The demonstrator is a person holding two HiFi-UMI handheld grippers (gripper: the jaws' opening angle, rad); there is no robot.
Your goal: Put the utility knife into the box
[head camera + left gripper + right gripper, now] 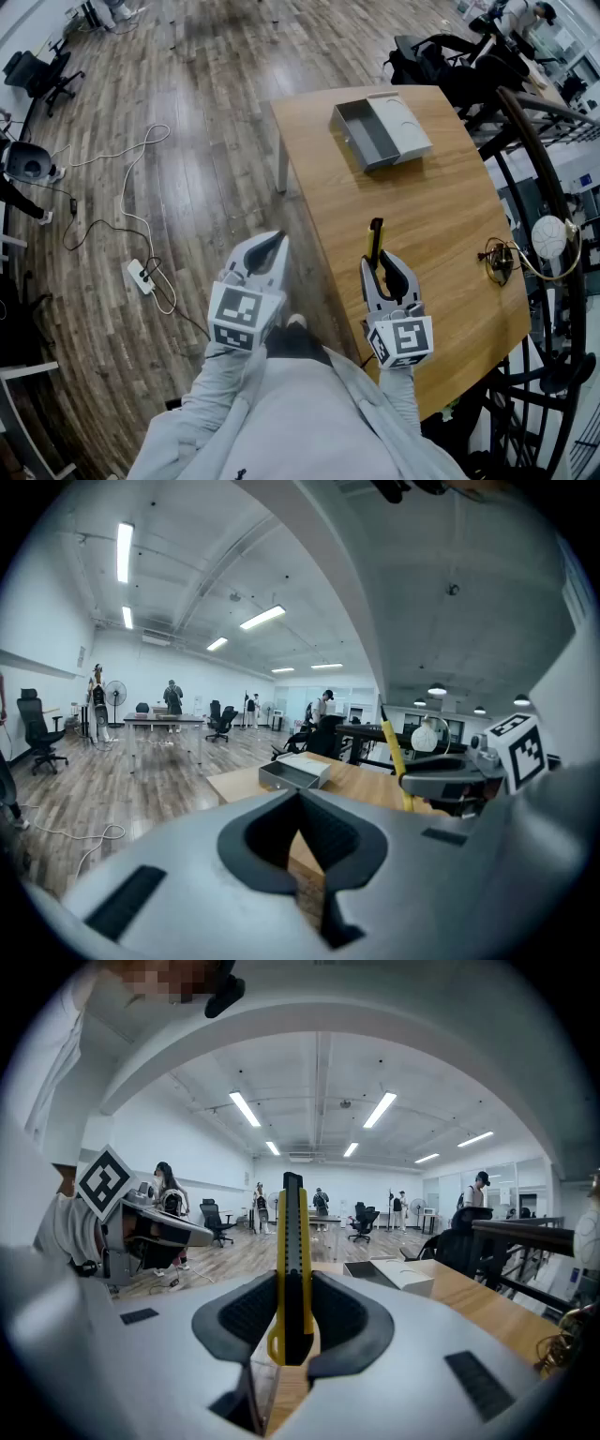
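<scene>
My right gripper [384,264] is shut on the yellow and black utility knife [375,240], over the near part of the wooden table [441,206]. The knife's tip points away from me, toward the box. In the right gripper view the knife [291,1260] stands upright, clamped between the dark pads of that gripper [287,1333]. At the table's far end sits the grey box [380,131], open, its lid lying beside it; it also shows as the box [394,1275] and the box [295,772]. My left gripper [272,246] hangs over the floor left of the table, jaws shut and empty [305,855].
A small tangle of wires [500,259] lies near the table's right edge, with a white round object [549,236] and black railings beyond it. A power strip and cables [142,274] lie on the wooden floor. Office chairs [42,75] and people stand far off.
</scene>
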